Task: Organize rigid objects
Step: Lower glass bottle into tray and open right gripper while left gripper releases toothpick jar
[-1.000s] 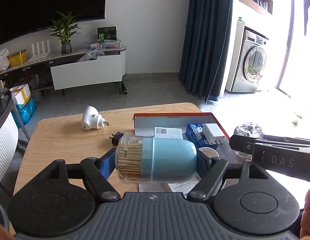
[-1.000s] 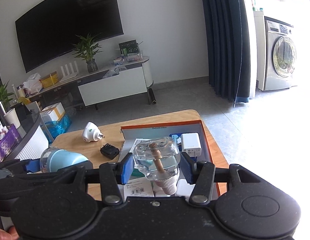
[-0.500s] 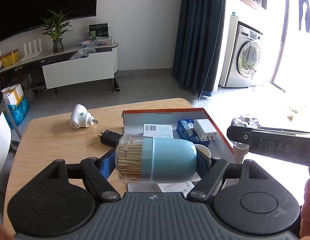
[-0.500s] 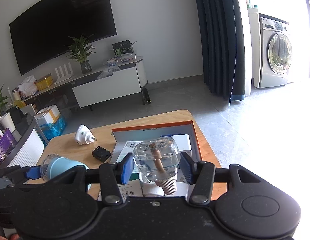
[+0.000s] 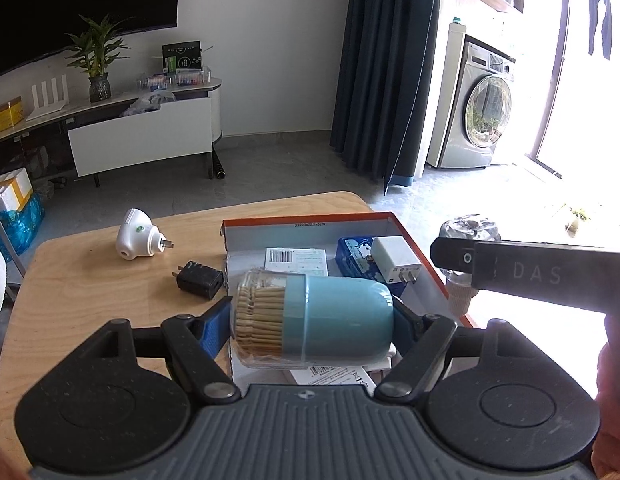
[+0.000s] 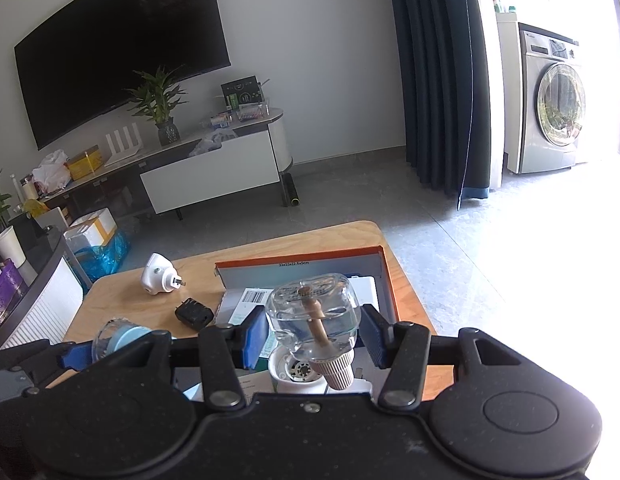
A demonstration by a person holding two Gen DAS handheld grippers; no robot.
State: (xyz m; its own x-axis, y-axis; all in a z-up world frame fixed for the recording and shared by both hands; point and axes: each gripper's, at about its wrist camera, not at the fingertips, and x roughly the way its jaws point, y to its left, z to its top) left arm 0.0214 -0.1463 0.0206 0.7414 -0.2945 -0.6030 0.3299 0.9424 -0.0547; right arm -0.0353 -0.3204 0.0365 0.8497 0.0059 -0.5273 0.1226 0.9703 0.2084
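Starting at the left of the wooden table, a white plug-in device lay on its side, and a black charger sat just beside the left wall of the orange-edged box. The left gripper was clamped on a blue toothpick jar, held sideways over the box's near left corner. Inside, near the far right corner, a white charger rested against a blue tin. The right gripper had a clear liquid bottle squeezed between its pads, cap pointing back toward the camera, above the box.
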